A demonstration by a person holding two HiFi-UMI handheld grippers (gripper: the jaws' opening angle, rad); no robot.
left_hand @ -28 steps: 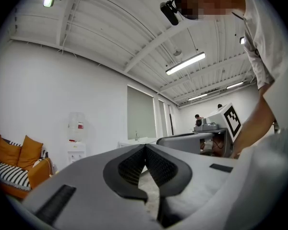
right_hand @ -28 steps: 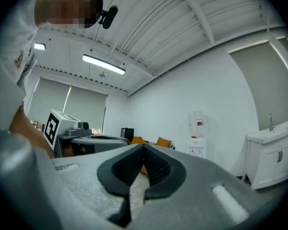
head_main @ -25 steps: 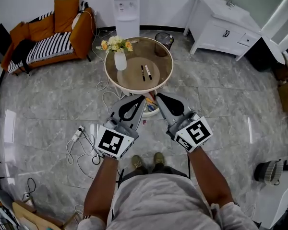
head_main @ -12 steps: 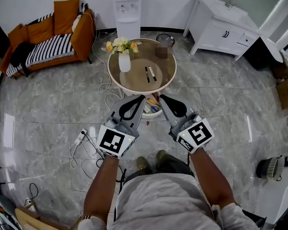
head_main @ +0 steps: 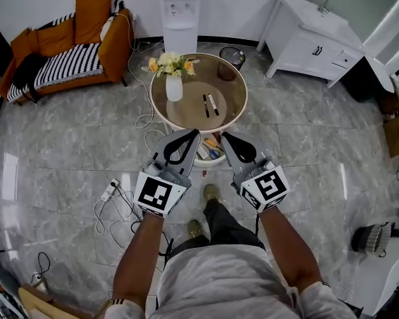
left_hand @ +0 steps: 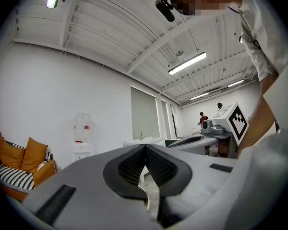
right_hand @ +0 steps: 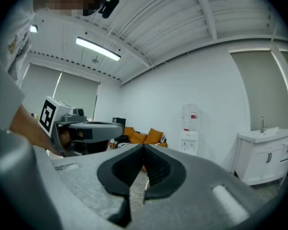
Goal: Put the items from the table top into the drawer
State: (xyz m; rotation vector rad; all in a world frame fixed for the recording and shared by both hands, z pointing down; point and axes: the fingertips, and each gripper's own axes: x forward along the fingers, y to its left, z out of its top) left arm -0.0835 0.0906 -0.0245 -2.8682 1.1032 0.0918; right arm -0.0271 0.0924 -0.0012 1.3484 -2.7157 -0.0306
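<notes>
Head view: left claw (head_main: 195, 133) and right claw (head_main: 225, 136) both pinched together, empty, side by side. Drawer (head_main: 211, 155) sits between their tips. Beyond it two markers (head_main: 209, 104) lie on round counter (head_main: 186, 111), with vase (head_main: 174, 88) further left.

No writing can be read.
The water cooler (right_hand: 189, 138) bears a small red label, possibly printed, but it is too small and blurred to make out.
</notes>
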